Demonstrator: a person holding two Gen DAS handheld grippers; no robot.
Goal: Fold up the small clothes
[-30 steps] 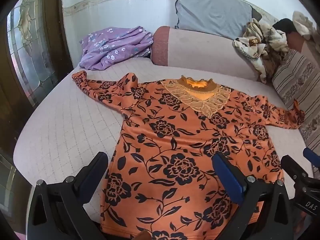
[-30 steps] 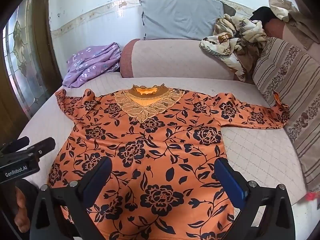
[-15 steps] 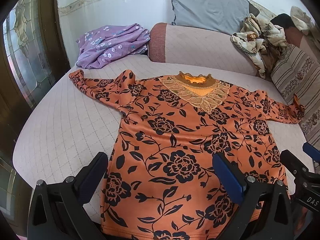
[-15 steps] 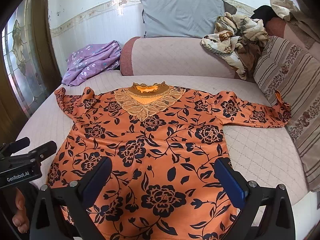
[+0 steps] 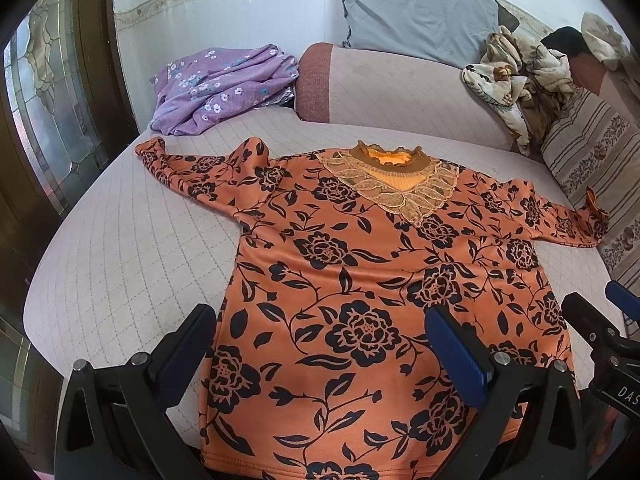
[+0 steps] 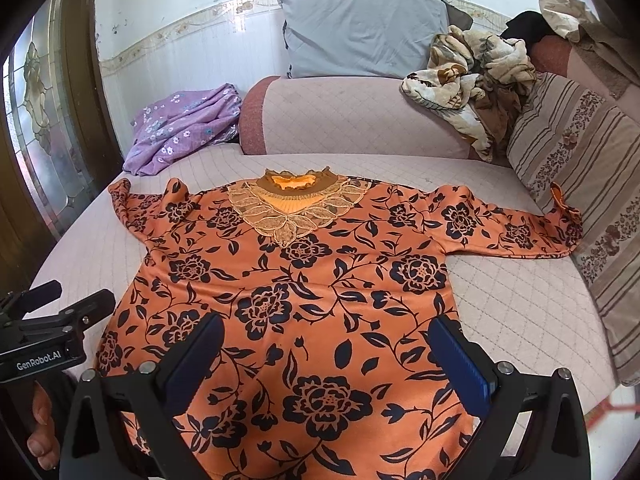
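Nothing's folded yet — the one orange flowered top [image 5: 360, 280] lies spread flat on the bed [image 5: 120, 260], collar at the far side, both sleeves out left and right, hem at the near edge. Left gripper [image 5: 320, 344] and right gripper [image 6: 326, 344] both hover over the hem with fingers spread wide, pinching nothing. So the whole fold is left, I'd say. Count: one top, two grippers, one purple cloth [image 5: 224, 84] bunched far left, one grey pillow [image 6: 364, 32].

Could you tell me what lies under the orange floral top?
The orange floral top lies spread flat on the quilted bed cover. Anything beneath the fabric is hidden.
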